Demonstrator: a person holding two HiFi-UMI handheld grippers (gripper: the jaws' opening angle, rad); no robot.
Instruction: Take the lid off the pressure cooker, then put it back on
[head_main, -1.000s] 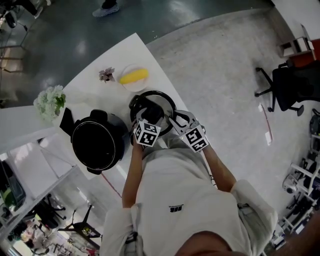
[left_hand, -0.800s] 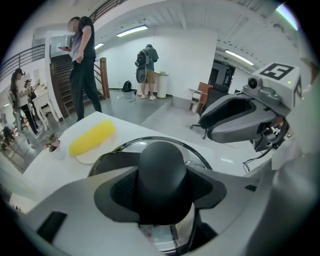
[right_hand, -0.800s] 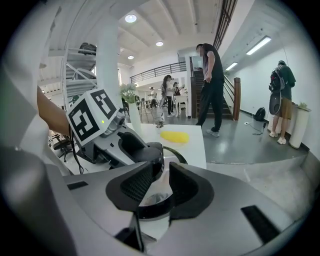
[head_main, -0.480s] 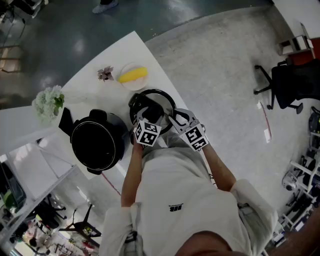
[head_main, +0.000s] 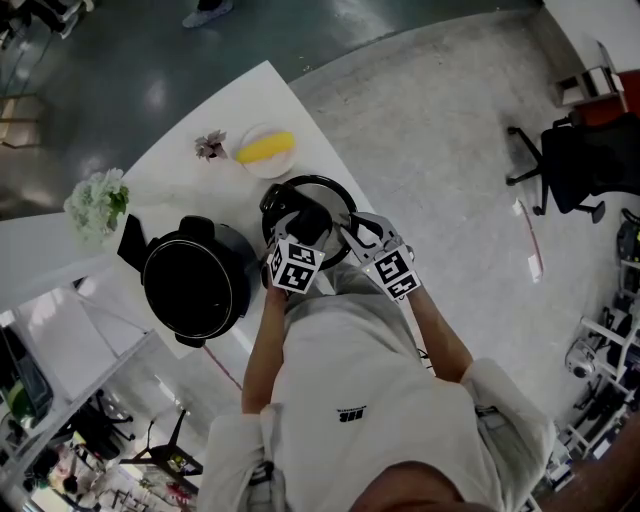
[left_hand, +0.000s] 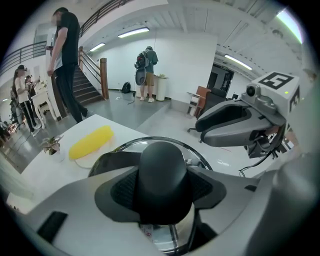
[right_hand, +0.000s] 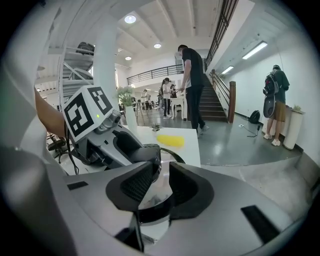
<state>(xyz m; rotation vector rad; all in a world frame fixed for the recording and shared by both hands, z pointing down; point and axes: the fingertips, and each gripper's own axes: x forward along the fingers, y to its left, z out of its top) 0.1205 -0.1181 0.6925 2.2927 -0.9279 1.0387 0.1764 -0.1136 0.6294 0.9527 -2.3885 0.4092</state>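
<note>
Bench (head_main: 170, 170) holds the open cooker (head_main: 195, 285) w/ lid (head_main: 328, 198) lying just beside it: off, not yet back on. My L tool (left_hand: 162, 190) has just closed, pinching the knob (left_hand: 162, 170) for lifting. R tool (right_hand: 160, 185) is spread astride the lid rim, prob. to steady.

This is a large open-plan lab or office hall, not a home kitchen. The floor (head_main: 440, 110) is bare polished concrete. A black swivel office chair (head_main: 575, 165) stands at three o'clock from the white desk (head_main: 255, 100). Strip lights (left_hand: 134, 33) run along a high ceiling. In the left gripper view a railed staircase (left_hand: 85, 87) climbs at ten o'clock. The right gripper view shows a mezzanine railing (right_hand: 150, 75) at eleven o'clock. People (left_hand: 64, 60) stand about.
</note>
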